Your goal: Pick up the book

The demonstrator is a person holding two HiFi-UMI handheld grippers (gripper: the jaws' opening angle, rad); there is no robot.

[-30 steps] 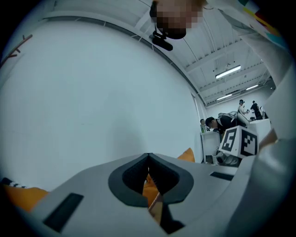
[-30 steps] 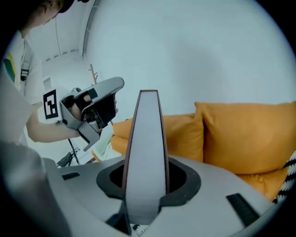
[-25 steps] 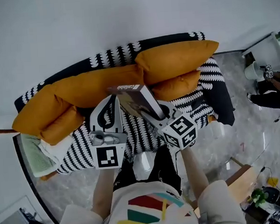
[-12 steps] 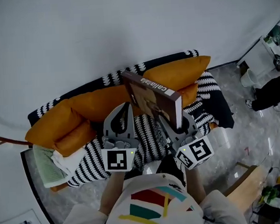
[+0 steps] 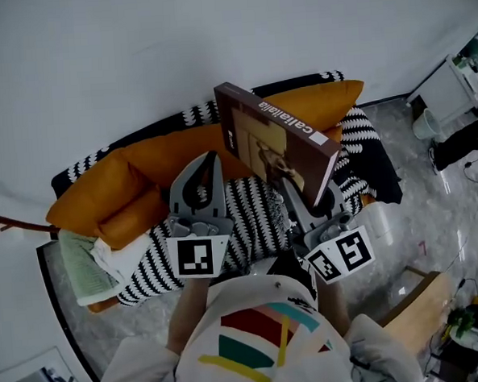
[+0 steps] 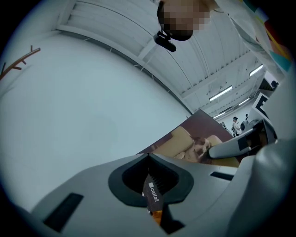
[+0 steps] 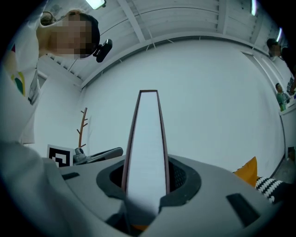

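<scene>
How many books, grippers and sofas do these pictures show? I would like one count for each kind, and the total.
Book: 1
Grippers: 2, the left gripper and the right gripper
Sofa: 1
Total: 4

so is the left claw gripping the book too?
No, only the right claw clamps the book; the left claw sits shut beside it.

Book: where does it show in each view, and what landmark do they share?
Head view: book upper centre, tilted, in the right gripper above the sofa.
Left gripper view: its cover right of centre, beyond the left gripper, fingers shut.
Right gripper view: edge-on up the centre, clamped between the fingers.
Shared landmark: the white wall.
</scene>
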